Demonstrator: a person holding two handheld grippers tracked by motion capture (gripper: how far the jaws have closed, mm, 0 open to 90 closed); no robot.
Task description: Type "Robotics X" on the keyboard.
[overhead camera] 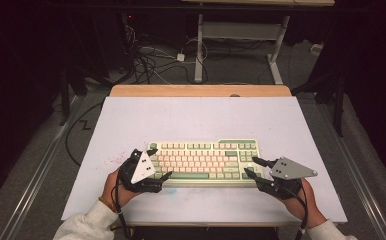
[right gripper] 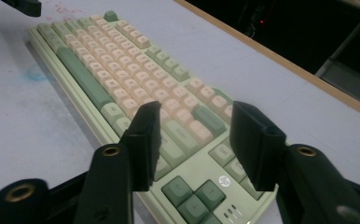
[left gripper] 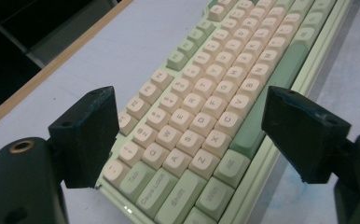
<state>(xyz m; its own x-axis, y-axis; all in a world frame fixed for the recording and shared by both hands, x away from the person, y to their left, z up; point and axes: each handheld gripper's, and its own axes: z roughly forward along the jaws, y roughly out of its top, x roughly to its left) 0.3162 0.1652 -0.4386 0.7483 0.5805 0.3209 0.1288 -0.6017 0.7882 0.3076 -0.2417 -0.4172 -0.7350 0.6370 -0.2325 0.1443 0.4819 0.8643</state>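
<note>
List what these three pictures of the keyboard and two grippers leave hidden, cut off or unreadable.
- High view: keyboard legends too small to read.
- Left gripper view: its bottom-left corner is cut by the frame edge.
- Right gripper view: some keys hidden behind the right gripper jaws.
- High view: left gripper plate covers its body.

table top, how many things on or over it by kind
keyboard: 1
hand-held gripper: 2, the left hand-held gripper open at the keyboard's left end, the right hand-held gripper open at its right end
total: 3
</note>
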